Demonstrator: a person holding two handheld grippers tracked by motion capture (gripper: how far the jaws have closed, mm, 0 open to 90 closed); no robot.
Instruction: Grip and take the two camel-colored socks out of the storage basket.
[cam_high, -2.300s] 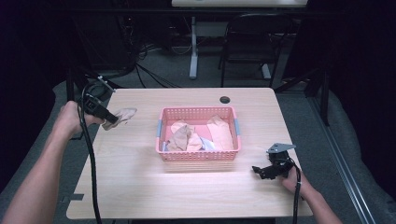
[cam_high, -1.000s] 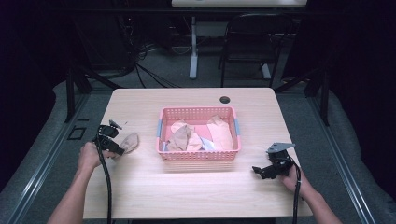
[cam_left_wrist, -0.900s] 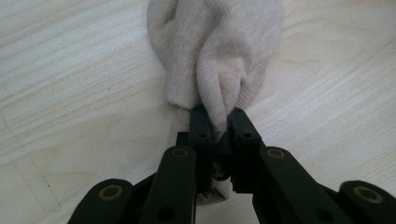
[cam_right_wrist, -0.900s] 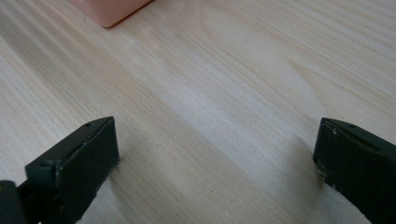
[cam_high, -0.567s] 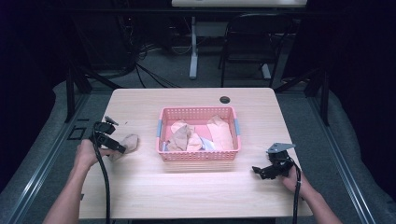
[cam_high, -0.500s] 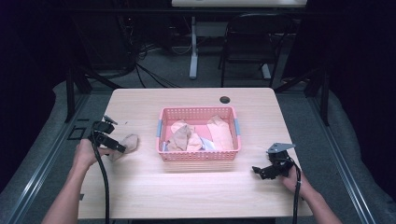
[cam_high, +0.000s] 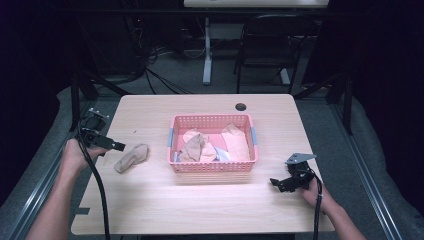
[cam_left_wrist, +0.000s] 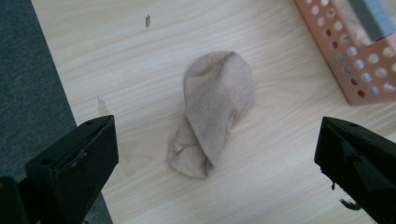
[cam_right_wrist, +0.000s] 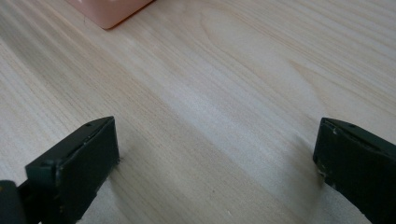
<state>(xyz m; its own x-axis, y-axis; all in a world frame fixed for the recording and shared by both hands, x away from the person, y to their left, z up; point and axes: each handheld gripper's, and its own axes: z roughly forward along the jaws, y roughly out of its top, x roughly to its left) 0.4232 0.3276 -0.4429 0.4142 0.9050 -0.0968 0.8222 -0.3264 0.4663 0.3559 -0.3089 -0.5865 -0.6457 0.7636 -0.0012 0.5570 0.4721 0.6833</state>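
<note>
A beige sock lies crumpled on the wooden table, left of a pink basket that holds several more socks. My left gripper sits just left of the sock, open, its jaws spread wide with the sock lying loose beyond them. My right gripper rests low over bare table at the front right, open, with nothing between its jaws. A corner of the pink basket shows in the right gripper view.
A small black disc sits near the table's far edge. The table's left edge runs close beside my left gripper, with grey floor beyond. A chair and cables stand behind the table.
My left gripper came down from the far left with the sock, set it on the table and opened; the sock now lies free. The right gripper has stayed still.
</note>
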